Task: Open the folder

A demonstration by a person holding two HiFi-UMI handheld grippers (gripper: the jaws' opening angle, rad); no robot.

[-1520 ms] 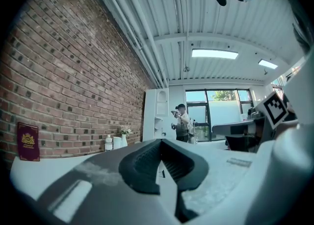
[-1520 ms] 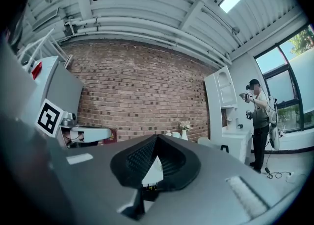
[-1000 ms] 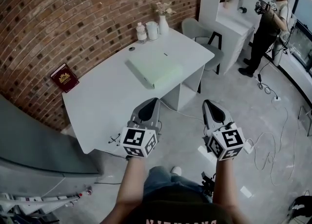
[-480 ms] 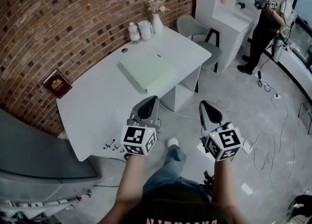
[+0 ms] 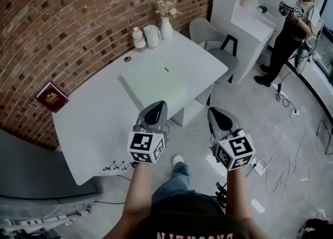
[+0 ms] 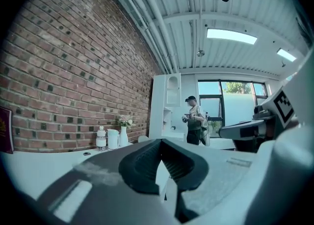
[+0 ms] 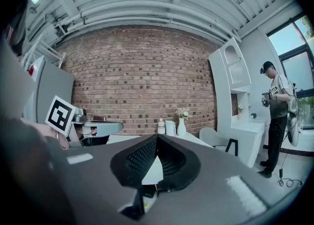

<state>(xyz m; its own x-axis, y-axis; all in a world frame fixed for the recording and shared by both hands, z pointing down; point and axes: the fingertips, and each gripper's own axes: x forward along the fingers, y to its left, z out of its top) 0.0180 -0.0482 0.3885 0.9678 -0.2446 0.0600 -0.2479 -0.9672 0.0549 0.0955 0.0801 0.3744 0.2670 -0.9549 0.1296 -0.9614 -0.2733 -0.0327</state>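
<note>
Ceiling panels give bright, even light; pictures sharp, fisheye-bent, gripper views black at corners.

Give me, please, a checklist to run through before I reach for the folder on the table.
1. Folder closed and flat on the table: ok.
2. Bottle, jug and vase stand clear of the folder: ok.
3. Left gripper empty: ok; its jaws are together and must open before gripping.
4. Right gripper empty: ok; its jaws are together too.
5. Grippers at the folder: not ok; both appear short of it, near the table's front edge.
6. Which folder edge opens: cannot tell.
</note>
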